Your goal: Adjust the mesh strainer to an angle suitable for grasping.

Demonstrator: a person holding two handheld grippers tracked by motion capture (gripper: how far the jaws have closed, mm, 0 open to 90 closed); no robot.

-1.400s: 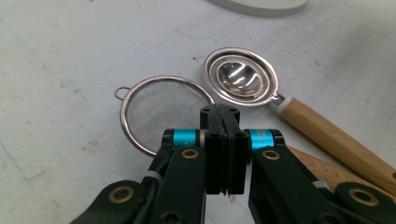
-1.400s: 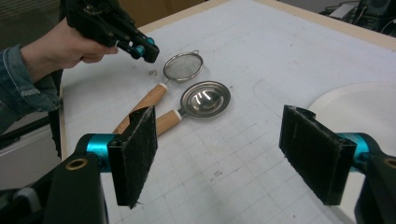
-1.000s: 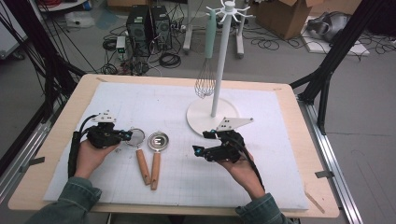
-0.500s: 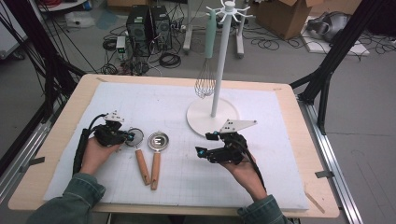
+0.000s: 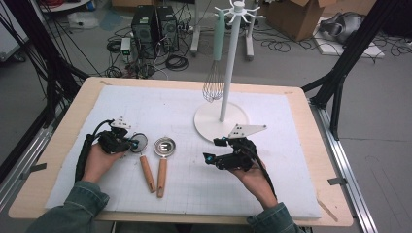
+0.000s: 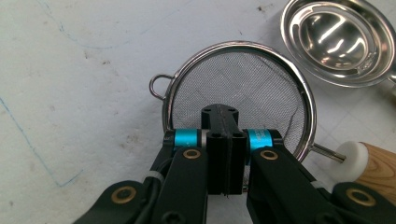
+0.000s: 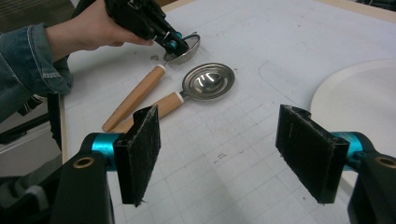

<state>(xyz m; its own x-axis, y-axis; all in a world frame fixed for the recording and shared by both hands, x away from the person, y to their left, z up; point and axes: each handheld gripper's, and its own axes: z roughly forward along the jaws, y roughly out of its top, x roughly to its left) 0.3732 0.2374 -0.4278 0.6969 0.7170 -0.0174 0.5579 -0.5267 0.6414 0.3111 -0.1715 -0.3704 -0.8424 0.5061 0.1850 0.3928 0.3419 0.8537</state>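
Note:
A mesh strainer (image 5: 140,141) with a wooden handle (image 5: 147,173) lies on the white mat (image 5: 291,160). Beside it lies a metal scoop (image 5: 164,146), also wooden-handled. My left gripper (image 5: 129,142) is shut, its tips over the strainer's near rim (image 6: 243,88). Whether any wire is pinched between the jaws I cannot tell. The right gripper view has that left gripper (image 7: 176,45) touching the strainer (image 7: 190,46), with the scoop (image 7: 208,81) nearer. My right gripper (image 5: 213,149) hovers open over the mat, with nothing between its pads (image 7: 140,154).
A white hook stand (image 5: 228,68) rises from a round base (image 5: 209,124) at mid-table. A whisk (image 5: 214,85) with a mint handle hangs from it. Computers, cables and a cardboard box lie on the floor beyond the far edge.
My left gripper has edged right, up to the strainer's rim. The strainer, the scoop and my right gripper have kept their places.

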